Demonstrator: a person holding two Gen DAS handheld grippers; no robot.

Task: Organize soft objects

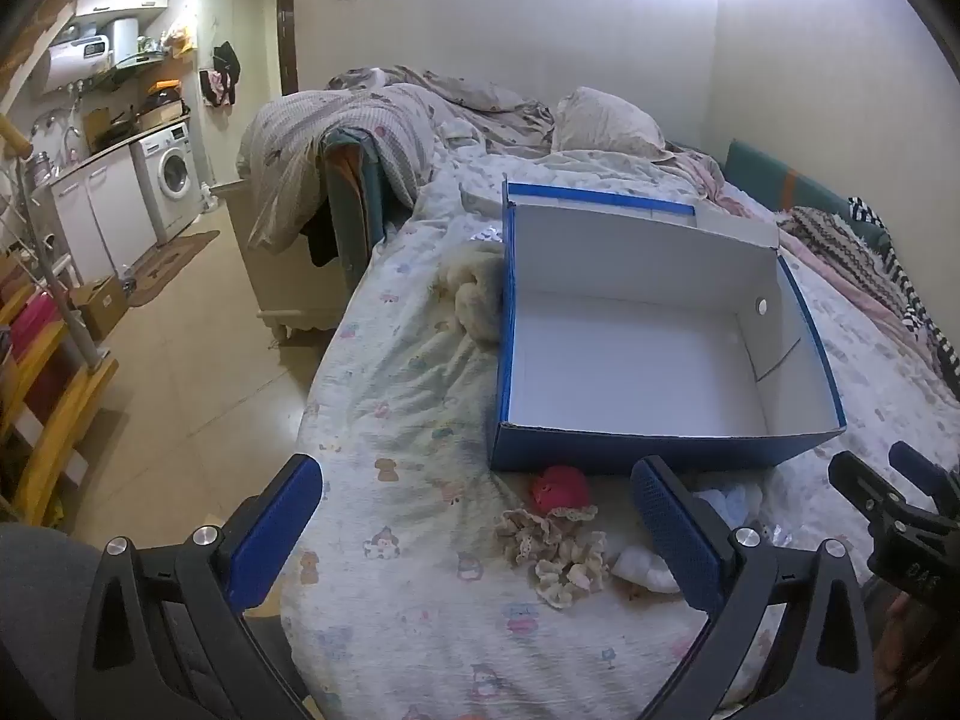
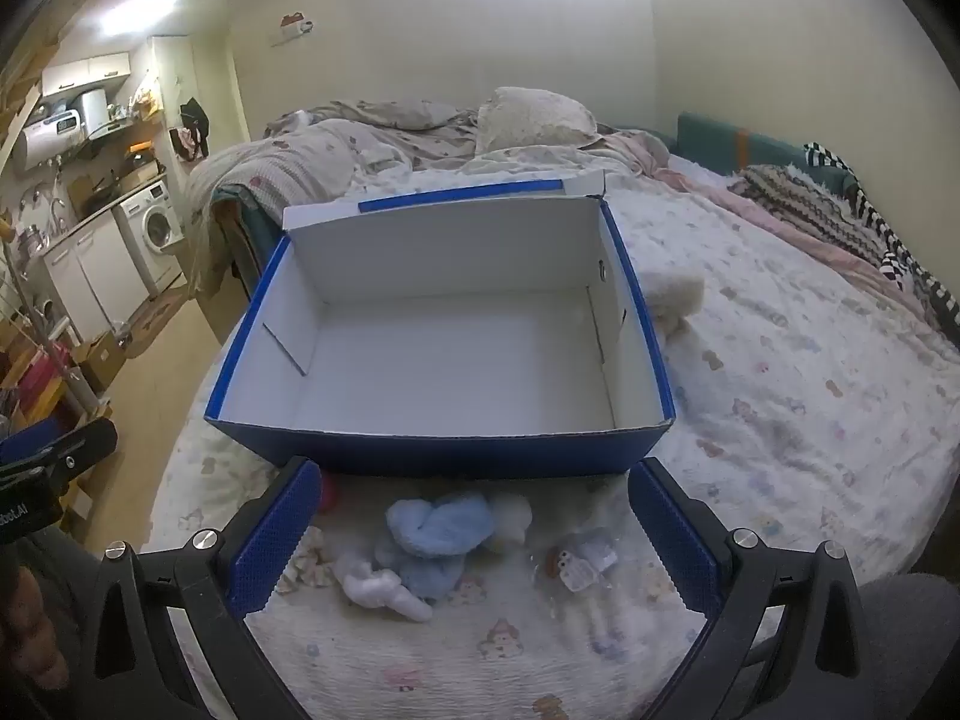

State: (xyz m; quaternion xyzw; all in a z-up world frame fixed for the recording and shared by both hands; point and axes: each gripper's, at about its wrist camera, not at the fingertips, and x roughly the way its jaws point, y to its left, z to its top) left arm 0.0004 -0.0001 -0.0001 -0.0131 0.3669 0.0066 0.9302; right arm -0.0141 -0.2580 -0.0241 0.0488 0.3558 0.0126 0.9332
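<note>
Your left gripper (image 1: 474,534) and right gripper (image 2: 474,534) both hang spread wide over the bed (image 2: 780,390), pinching nothing. The blue box (image 2: 444,456) sits open just beyond them. Between your left fingers lie a red soft piece (image 1: 558,486) and a cream frilly one (image 1: 555,552); between your right, a pale blue plush (image 2: 441,525) beside a white one (image 2: 384,591).

Open blue box (image 2: 444,456) empty on bed, blue plush (image 2: 441,525), red plush (image 1: 558,486) before it

The bed (image 2: 780,420) carries a blue box (image 2: 444,450), soft toys (image 2: 441,525) and crumpled bedding (image 1: 360,120).
</note>
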